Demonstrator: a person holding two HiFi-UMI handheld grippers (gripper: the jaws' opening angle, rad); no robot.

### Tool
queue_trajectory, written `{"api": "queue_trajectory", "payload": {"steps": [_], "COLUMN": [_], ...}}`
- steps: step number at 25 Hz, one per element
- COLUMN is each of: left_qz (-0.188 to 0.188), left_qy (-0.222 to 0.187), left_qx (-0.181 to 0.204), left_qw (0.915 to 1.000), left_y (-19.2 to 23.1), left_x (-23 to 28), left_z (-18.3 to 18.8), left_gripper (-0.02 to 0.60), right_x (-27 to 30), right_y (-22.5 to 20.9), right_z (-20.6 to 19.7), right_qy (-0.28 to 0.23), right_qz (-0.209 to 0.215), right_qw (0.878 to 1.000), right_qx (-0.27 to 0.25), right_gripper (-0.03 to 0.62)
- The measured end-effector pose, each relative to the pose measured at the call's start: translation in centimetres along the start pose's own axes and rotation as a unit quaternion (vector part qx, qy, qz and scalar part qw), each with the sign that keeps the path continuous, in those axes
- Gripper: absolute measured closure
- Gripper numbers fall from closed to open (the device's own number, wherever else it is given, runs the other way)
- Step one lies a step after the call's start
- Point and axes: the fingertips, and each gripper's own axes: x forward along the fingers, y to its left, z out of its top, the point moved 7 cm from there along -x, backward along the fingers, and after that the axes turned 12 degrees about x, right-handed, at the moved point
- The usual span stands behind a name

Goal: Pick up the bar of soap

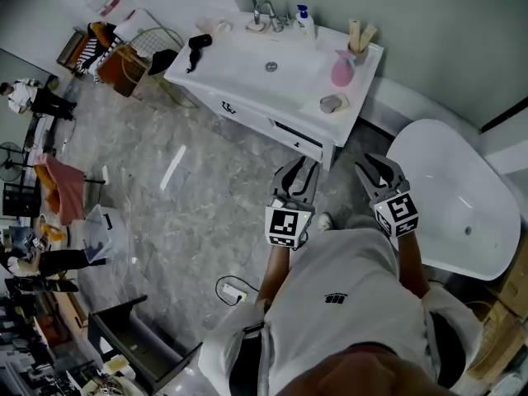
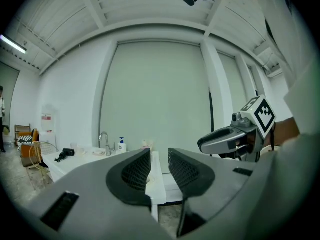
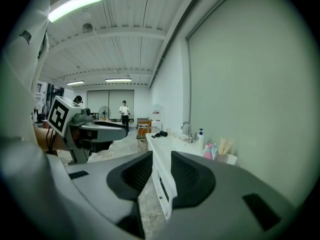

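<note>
A person [image 1: 346, 320] in a white shirt stands on the grey marbled floor [image 1: 165, 180] facing a white table [image 1: 247, 81] with a sink set in it, a gripper in each hand. At the far left of the room, a wire basket [image 1: 153, 44] sits beside the table's left end. On the table, from the left, lie a black hair dryer [image 1: 198, 46], a chrome tap [image 1: 266, 15] at the back edge, a white pump bottle [image 1: 304, 21] with a blue top, a pink bottle [image 1: 342, 70] and a cup of wooden sticks [image 1: 360, 36]. The bar of soap [image 1: 331, 104], a greyish oval, rests on the table's front right corner, just in front of the pink bottle and well apart from both grippers.

The left gripper [image 1: 297, 172] is held near the person's chest, pointing towards the table. Its jaws are drawn together with only a thin slit between the pads and nothing in it. The right gripper [image 1: 373, 165] is beside it at the same height, its jaws likewise closed on nothing. To the right of the person, a white bathtub [image 1: 450, 192] stands against the wall.
</note>
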Motion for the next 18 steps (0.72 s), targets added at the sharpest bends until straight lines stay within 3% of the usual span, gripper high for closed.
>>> {"api": "queue_trajectory", "payload": {"steps": [12,18], "left_qz": [-0.048,-0.036], "left_qy": [0.016,0.035], "left_qx": [0.005,0.005], "left_qw": [0.9987,0.9987], "left_y": [1.6,3.2], "left_x": [5.4,8.3], "left_z": [-0.9,-1.9], "left_gripper": [0.456,0.456], "right_x": [3.0,6.7], "right_y": [-3.3,-6.0], "right_z": [-0.6,-0.4], "right_qy": [0.021,0.024], "right_qz": [-0.025,-0.006], "right_qw": [0.999,0.999], "right_qx": [0.031,0.039], "right_gripper": [0.470,0.470]}}
